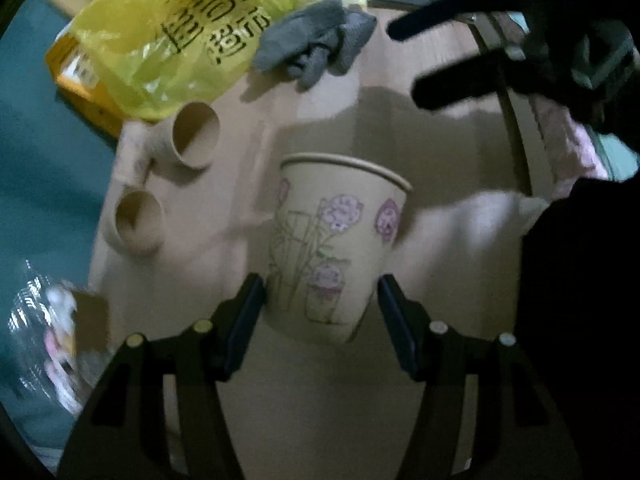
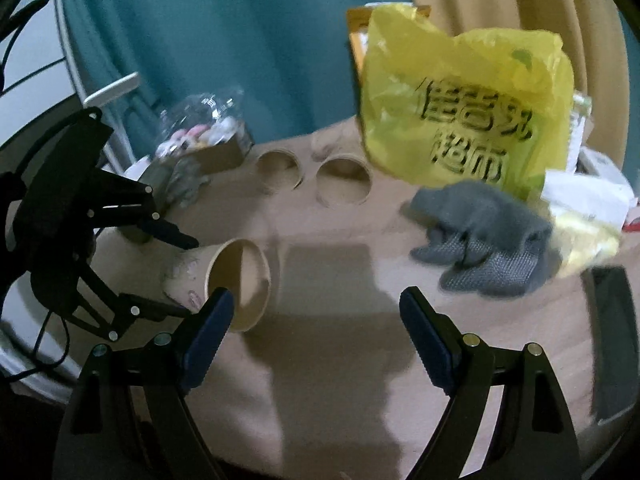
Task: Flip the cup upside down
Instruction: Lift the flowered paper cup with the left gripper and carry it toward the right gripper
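A beige paper cup with pink flower drawings (image 1: 336, 244) is between the fingers of my left gripper (image 1: 322, 300), which is shut on its lower body. In the right wrist view the cup (image 2: 236, 284) is tipped on its side above the table, its open mouth facing the camera, with the left gripper (image 2: 188, 276) around its base. My right gripper (image 2: 316, 316) is open and empty, just right of the cup; it also shows at the upper right of the left wrist view (image 1: 412, 64).
Two plain beige cups (image 2: 344, 180) (image 2: 280, 170) lie on the round wooden table (image 2: 340, 360). A yellow plastic bag (image 2: 460, 108), grey gloves (image 2: 484, 236), a dark phone (image 2: 612, 336) and a clear plastic package (image 2: 200, 128) stand around them. A teal curtain hangs behind.
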Tool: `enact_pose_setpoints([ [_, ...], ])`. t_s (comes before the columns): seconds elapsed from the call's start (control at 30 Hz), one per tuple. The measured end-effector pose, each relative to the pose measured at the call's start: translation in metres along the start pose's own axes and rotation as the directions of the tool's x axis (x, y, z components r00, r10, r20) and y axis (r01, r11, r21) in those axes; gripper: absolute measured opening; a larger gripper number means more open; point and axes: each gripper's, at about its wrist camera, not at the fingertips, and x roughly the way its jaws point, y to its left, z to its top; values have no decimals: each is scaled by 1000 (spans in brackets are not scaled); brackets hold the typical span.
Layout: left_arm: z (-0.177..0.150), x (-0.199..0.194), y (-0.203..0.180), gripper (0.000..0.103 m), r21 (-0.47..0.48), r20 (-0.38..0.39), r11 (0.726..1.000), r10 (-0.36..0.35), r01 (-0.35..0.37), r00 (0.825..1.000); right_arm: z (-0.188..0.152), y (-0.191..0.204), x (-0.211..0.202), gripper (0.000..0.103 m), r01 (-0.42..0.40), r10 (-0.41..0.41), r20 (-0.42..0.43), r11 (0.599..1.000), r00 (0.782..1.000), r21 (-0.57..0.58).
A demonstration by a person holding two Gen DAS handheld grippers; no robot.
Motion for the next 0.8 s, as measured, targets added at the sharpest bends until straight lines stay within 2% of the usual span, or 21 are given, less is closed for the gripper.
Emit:
enact_pose_setpoints([
  [0.1,-13,5,-16,60,-80,-4,997,3,-3,1000,-19,10,-2,87,-23,23,-7,1000,1000,-16],
  [0.3,-32,1,-38,60,-177,10,984,30,-28,999,-41,19,10,87,-67,66,-41,998,997,-15],
  [0.63,-37,-4,-47,62,-227,25,972,76,-69,997,-40,30,12,87,-77,75,-42,996,996,-51],
  [0.67,-39,-4,-47,63,-229,22,971,73,-66,997,-39,31,12,87,-77,74,-44,995,996,-57],
  [0.77,-42,-5,-49,78,-240,24,968,87,-79,996,-38,36,12,87,-76,72,-55,994,996,-84],
  [0.8,-43,-6,-49,79,-248,33,966,87,-76,996,-38,38,13,87,-76,70,-62,992,996,-101],
])
